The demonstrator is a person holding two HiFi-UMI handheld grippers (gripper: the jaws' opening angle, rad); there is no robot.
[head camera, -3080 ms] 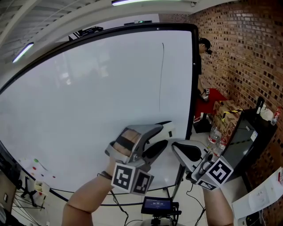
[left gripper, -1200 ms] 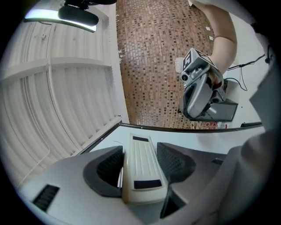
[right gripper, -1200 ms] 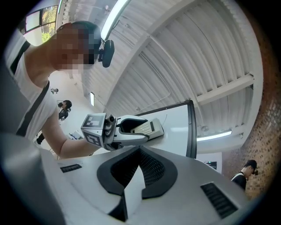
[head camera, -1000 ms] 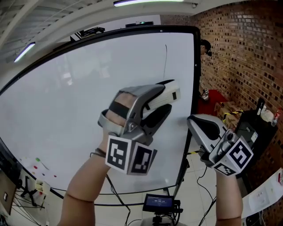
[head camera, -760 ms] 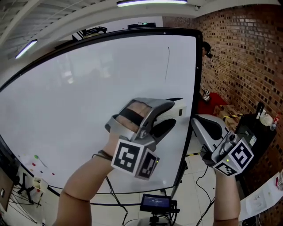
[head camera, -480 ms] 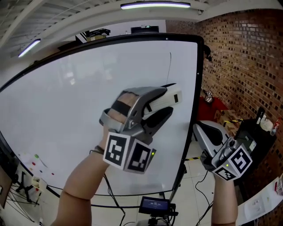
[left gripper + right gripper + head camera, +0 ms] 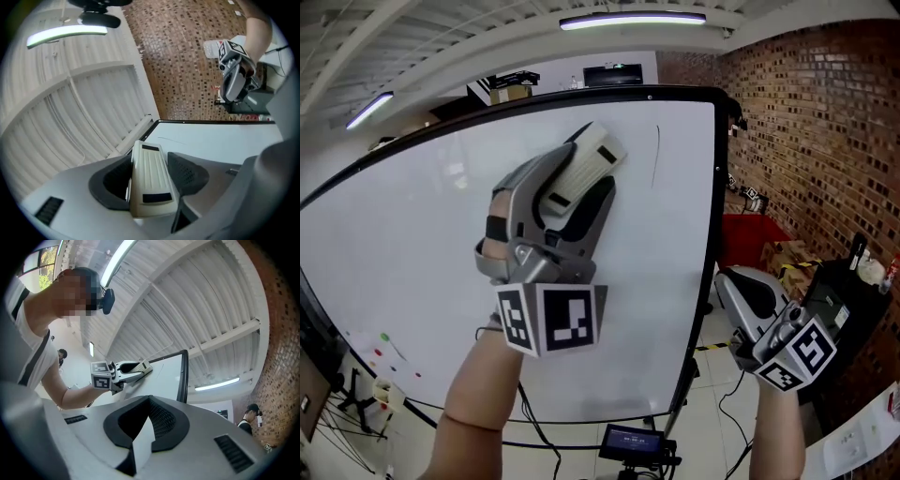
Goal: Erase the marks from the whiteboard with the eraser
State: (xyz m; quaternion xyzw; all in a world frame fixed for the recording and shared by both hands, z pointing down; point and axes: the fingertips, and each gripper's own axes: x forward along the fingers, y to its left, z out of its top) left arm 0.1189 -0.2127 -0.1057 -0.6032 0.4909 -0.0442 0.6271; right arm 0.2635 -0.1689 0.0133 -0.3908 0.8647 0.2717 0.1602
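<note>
Up from mid-board, the left gripper [image 7: 574, 186] now rides high on the whiteboard [image 7: 403, 253], jaws clamped on the eraser [image 7: 591, 155], whose tip sits just left of the thin vertical mark [image 7: 656, 155] near the board's right edge. Low at right, off the board, the right gripper [image 7: 742, 287] hangs with jaws together on nothing. Light and stiff by its look, the eraser's ribbed plastic shell may slip under pressure; a hold across its long sides, as here, should keep it flat.
</note>
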